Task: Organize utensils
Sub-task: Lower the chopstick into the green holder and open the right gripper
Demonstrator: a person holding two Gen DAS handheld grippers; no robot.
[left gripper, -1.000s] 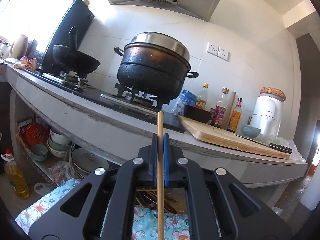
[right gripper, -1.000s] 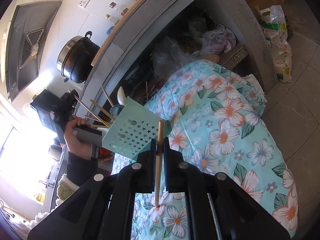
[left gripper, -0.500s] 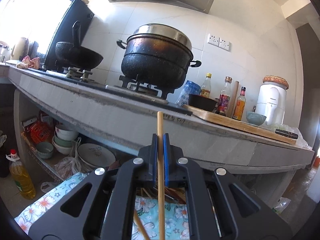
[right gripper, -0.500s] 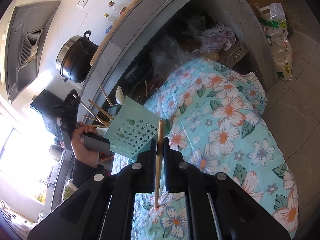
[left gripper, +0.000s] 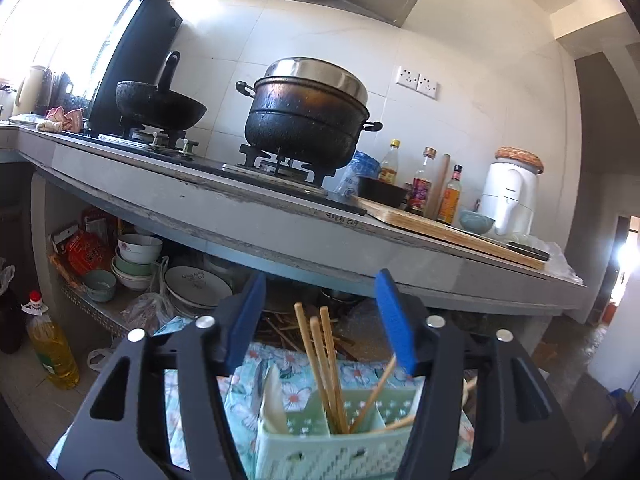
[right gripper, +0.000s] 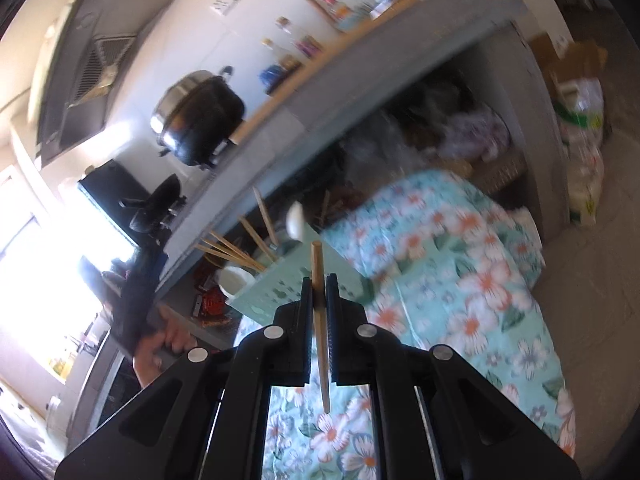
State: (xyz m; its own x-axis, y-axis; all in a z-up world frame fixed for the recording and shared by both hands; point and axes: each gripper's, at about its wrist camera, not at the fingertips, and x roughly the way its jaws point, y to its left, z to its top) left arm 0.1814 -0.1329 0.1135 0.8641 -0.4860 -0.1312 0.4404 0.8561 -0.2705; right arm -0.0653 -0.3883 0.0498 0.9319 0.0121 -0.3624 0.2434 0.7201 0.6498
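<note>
A pale green perforated utensil holder [left gripper: 340,436] stands on the floral cloth just below my left gripper [left gripper: 320,320], which is open and empty above it. Several wooden chopsticks [left gripper: 324,360] and a white spoon [left gripper: 274,398] stand in its compartments. In the right wrist view the holder [right gripper: 276,288] lies just ahead, with chopsticks [right gripper: 228,250] and a white spoon [right gripper: 297,220] sticking out. My right gripper [right gripper: 319,292] is shut on a single wooden chopstick [right gripper: 320,320], held close in front of the holder.
A concrete counter [left gripper: 280,216] carries a wok, a black pot [left gripper: 308,120], bottles, a cutting board and a white appliance. Bowls and plates [left gripper: 136,256] sit on the shelf underneath. An oil bottle [left gripper: 52,352] stands on the floor. The floral cloth [right gripper: 460,280] spreads right.
My left gripper has opened and let its chopstick drop into the holder. My right gripper has moved closer to the holder, still shut on its chopstick.
</note>
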